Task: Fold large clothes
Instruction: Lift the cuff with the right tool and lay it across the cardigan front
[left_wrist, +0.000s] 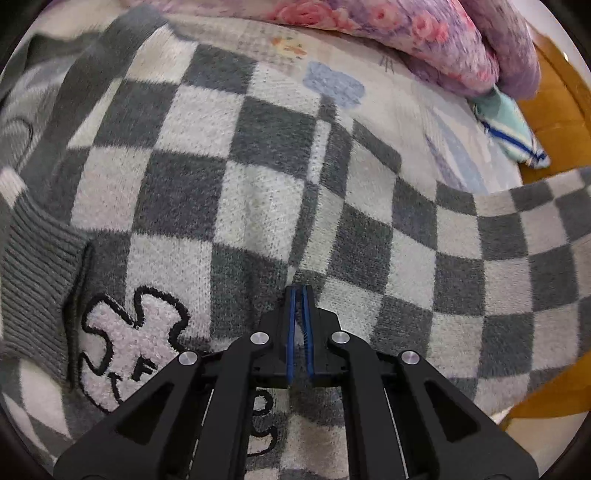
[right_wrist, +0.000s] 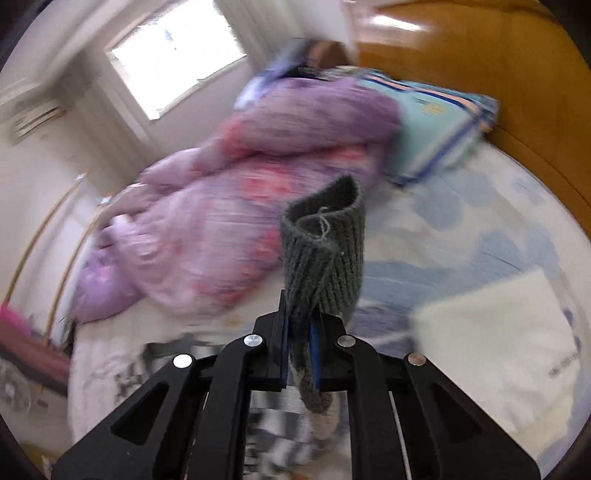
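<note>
While the checkered sweater (left_wrist: 258, 192) lies spread on the bedsheet (left_wrist: 417, 110), my right gripper (right_wrist: 300, 325) pinches its grey ribbed cuff (right_wrist: 325, 251); left gripper (left_wrist: 300, 295) nearly closed, holding nothing I can tell. Floral quilt (right_wrist: 221, 221) at 10 o'clock.

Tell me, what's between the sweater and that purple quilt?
In the left wrist view, a strip of pale printed bedsheet lies between the checked sweater and the quilt. Nothing else sits on that stretch.
</note>
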